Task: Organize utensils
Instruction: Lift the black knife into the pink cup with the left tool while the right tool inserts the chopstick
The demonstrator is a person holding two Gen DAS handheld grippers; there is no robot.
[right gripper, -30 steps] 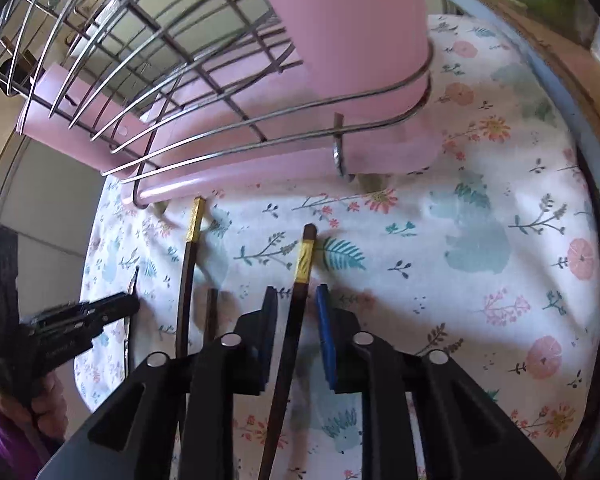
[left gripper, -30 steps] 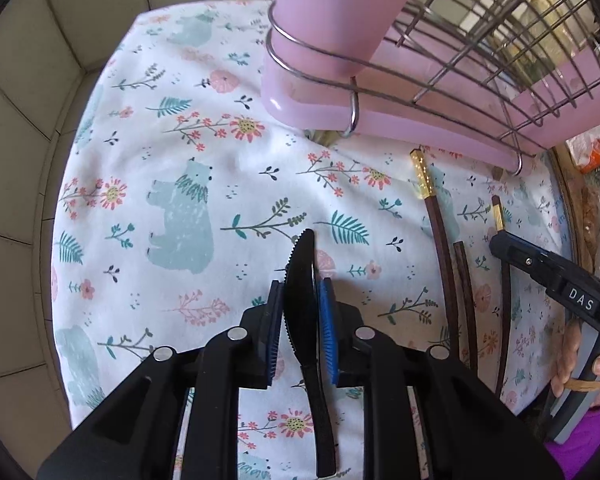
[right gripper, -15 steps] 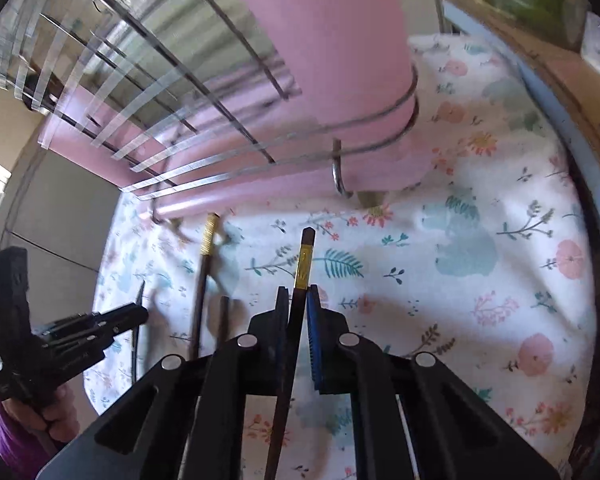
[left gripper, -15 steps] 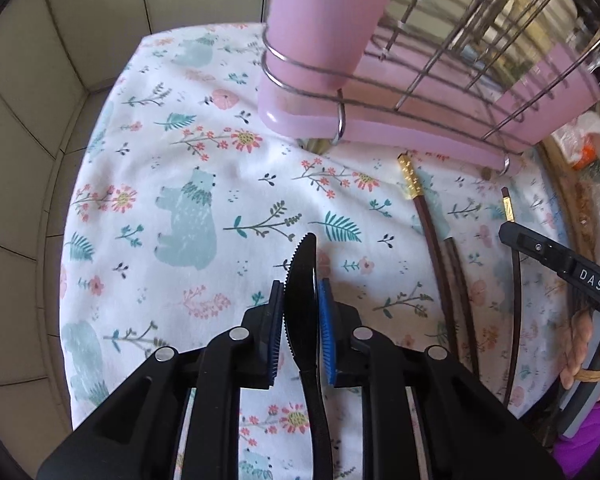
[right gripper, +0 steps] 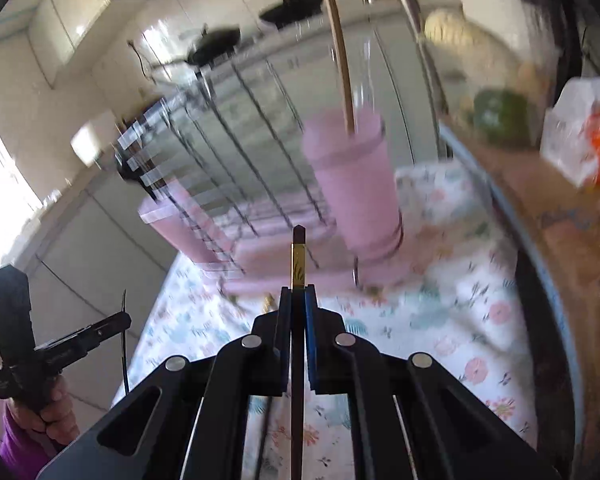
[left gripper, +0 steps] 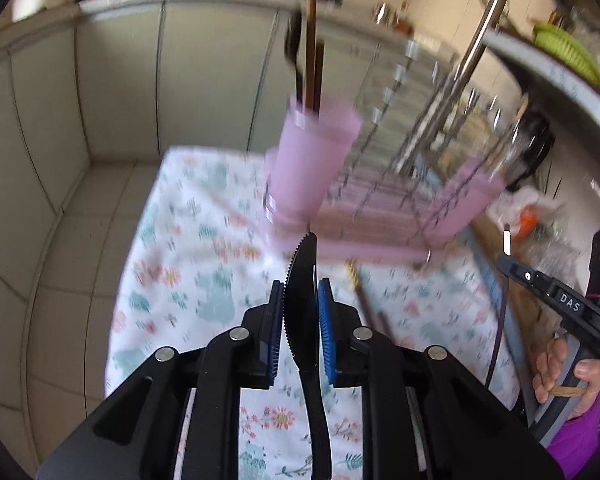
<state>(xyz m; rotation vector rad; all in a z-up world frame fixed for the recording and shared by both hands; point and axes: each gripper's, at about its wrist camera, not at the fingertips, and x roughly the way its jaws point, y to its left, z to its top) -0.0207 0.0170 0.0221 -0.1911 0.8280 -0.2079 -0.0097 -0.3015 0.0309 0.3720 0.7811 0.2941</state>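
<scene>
My left gripper (left gripper: 299, 312) is shut on a black serrated plastic knife (left gripper: 302, 280), held up off the cloth with the blade pointing at the pink utensil cup (left gripper: 312, 160). My right gripper (right gripper: 299, 312) is shut on a dark chopstick with a gold band (right gripper: 299, 268), also lifted and pointing toward the same pink cup (right gripper: 356, 184). The cup holds a brown stick and a dark utensil. The right gripper also shows in the left wrist view (left gripper: 512, 268), the left gripper in the right wrist view (right gripper: 116, 322). More chopsticks (left gripper: 364, 304) lie on the floral cloth.
The wire dish rack on a pink tray (left gripper: 412, 216) stands behind the cup on the floral cloth (left gripper: 188, 280). A tiled wall and counter edge lie left. Bags and a wooden board (right gripper: 560, 216) sit at the right. Both views are motion-blurred.
Both grippers have lifted away from the cloth and tilted up, so the cup's rim shows. The right gripper closed on the chopstick and raised it; the left still holds the knife.
</scene>
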